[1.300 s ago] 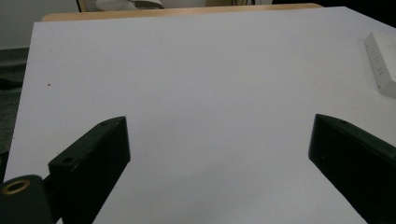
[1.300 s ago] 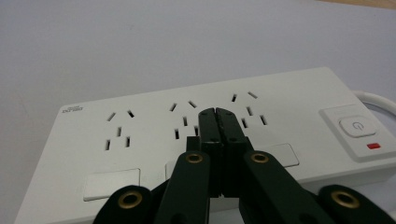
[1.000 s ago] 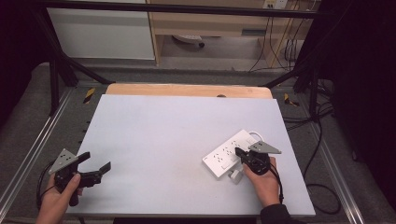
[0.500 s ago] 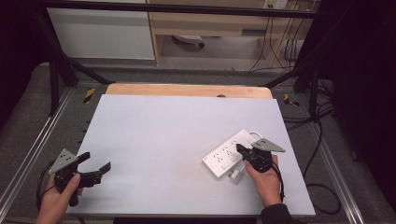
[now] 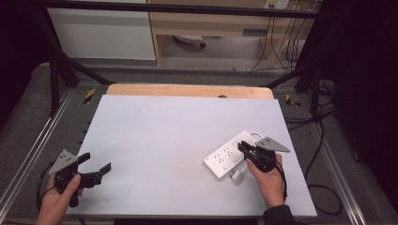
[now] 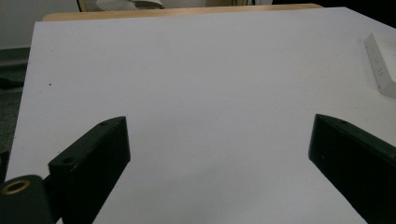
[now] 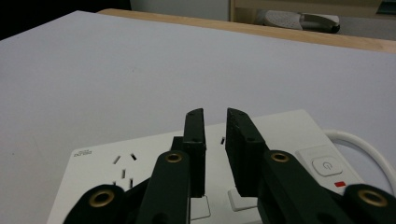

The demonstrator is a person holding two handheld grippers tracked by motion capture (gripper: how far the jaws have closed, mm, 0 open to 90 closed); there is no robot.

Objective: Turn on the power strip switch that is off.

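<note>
White power strip [image 5: 231, 153], plug [image 5: 237, 177] beside, wooden board [image 5: 187, 90] behind

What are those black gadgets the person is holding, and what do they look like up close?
Each is a handheld gripper: the left gripper and the right gripper are matte black, each with two flat, blocky jaws. A grey three-cornered plate sits on top of each, and a thin black cable trails from the left one. Brass-coloured rivets mark the jaw linkages. A dark sleeve covers the right forearm.
</note>
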